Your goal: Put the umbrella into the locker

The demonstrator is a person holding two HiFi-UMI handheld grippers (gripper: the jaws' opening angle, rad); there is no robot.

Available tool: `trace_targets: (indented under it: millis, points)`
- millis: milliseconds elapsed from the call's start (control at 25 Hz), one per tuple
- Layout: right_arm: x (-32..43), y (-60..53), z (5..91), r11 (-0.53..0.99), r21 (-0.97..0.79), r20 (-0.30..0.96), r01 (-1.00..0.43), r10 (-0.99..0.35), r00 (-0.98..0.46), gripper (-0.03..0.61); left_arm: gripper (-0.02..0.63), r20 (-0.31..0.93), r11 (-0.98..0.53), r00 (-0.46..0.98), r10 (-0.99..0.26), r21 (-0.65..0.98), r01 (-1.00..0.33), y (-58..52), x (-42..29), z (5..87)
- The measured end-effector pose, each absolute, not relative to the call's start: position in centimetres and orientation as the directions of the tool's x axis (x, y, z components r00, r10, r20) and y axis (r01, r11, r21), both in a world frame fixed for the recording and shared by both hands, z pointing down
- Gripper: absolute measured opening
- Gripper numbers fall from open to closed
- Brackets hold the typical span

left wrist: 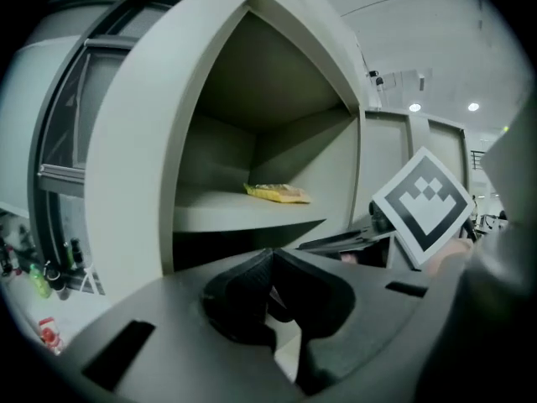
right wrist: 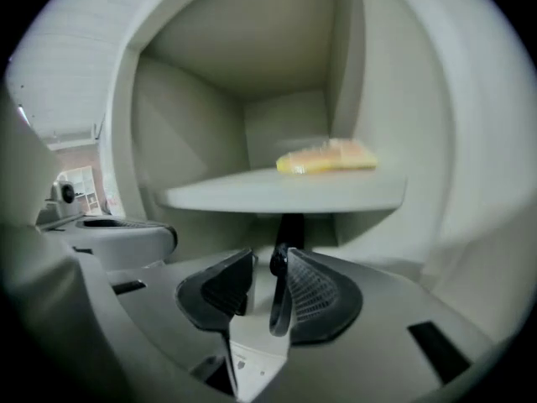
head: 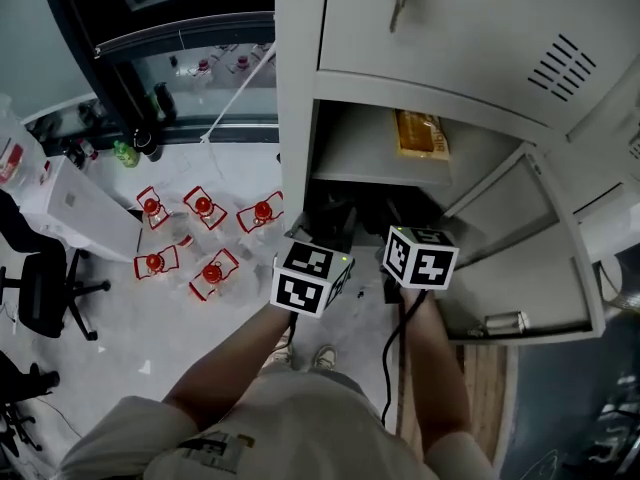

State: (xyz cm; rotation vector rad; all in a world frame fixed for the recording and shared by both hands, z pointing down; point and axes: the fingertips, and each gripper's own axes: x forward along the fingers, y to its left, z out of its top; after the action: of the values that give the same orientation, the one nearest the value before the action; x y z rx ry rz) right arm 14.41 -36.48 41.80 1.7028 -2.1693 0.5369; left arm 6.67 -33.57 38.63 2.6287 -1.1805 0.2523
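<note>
Left gripper [left wrist: 270, 257]: jaws pressed together, nothing visibly gripped. Right gripper [right wrist: 268, 263]: jaws spread, thin dark strap [right wrist: 278, 300] lying loose against one pad, not pinched. The umbrella [head: 350, 213], the dark mass at frame centre, therefore appears to rest unaided inside the locker [head: 296, 118], under the shelf [right wrist: 285, 196] that carries a yellow packet [right wrist: 329, 156].

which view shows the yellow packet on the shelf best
Head view: it looks down on the packet, showing its broad face sharply. The left gripper view shows the packet small and edge-on; the right gripper view shows it larger but blurred.
</note>
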Motion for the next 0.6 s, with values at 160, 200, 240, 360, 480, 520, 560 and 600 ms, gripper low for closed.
trace_targets:
  millis: [160, 200, 240, 360, 480, 520, 560, 600]
  points:
    - [13.9, -35.3, 37.8, 0.242, -0.076, 0.403, -0.967, -0.880, -0.251, 0.090, 0.008, 0.201, -0.647, 0.659, -0.724, 0.132, -0.751, -33.1, 6.1, 35.7]
    - [13.8, -35.1, 36.7, 0.248, -0.070, 0.384, -0.966, -0.887, -0.256, 0.073, 0.008, 0.191, -0.650, 0.661, -0.726, 0.123, -0.750, -32.9, 6.0, 35.0]
    - [13.6, -34.8, 35.7, 0.255, -0.064, 0.366, -0.965, -0.894, -0.260, 0.061, 0.008, 0.179, -0.655, 0.664, -0.726, 0.116, -0.747, -32.7, 6.0, 34.2]
    - [13.0, -33.6, 32.8, 0.284, -0.056, 0.312, -0.957, -0.906, -0.287, 0.040, 0.008, 0.130, -0.670, 0.678, -0.724, 0.100, -0.735, -31.6, 5.6, 31.3]
    - [12.2, -32.2, 29.6, 0.315, -0.047, 0.245, -0.948, -0.916, -0.317, 0.034, 0.008, 0.071, -0.680, 0.686, -0.724, 0.086, -0.728, -30.7, 4.9, 28.1]
    - [11.9, -31.7, 28.4, 0.323, -0.042, 0.222, -0.946, -0.920, -0.324, 0.031, 0.008, 0.051, -0.682, 0.687, -0.725, 0.080, -0.727, -30.5, 4.6, 27.0]
    - [11.7, -31.2, 27.3, 0.331, -0.037, 0.200, -0.943, -0.922, -0.332, 0.027, 0.008, 0.030, -0.684, 0.687, -0.726, 0.072, -0.726, -30.2, 4.3, 25.9]
    - [11.4, -30.7, 26.3, 0.341, -0.032, 0.180, -0.940, -0.923, -0.341, 0.021, 0.008, 0.010, -0.685, 0.687, -0.727, 0.060, -0.726, -29.8, 4.0, 24.8]
